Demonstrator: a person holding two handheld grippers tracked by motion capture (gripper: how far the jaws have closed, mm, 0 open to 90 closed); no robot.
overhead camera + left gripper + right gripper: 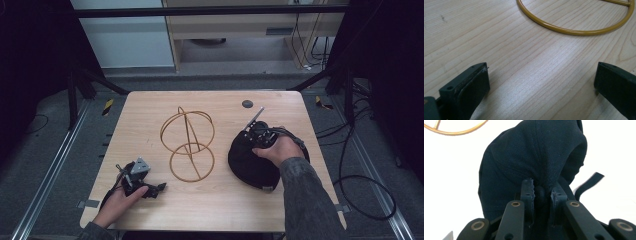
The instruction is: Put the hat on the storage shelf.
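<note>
While its fabric bunches into a raised fold, the dark navy cloth cap (534, 157) sits pinched between the jaws of the right gripper (542, 192), which are clamped tight on that fold. In the high view the cap (247, 165) lies on the right part of the pale wooden table (220, 210), directly beneath and on the near side of the right gripper (257, 134). The right hand (280, 149) wraps the gripper body from behind, the grey-sleeved forearm rising from the bottom edge and angling inward. Just left of that gripper stands the gold wire frame of joined hoops (188, 145), apart from the cap. Farther left, the left gripper (156, 189) rests low by the near table edge, held in the left hand (121, 200), its jaws standing wide apart over bare wood. Ahead of those jaws curves a hoop of the frame (574, 31), untouched.
</note>
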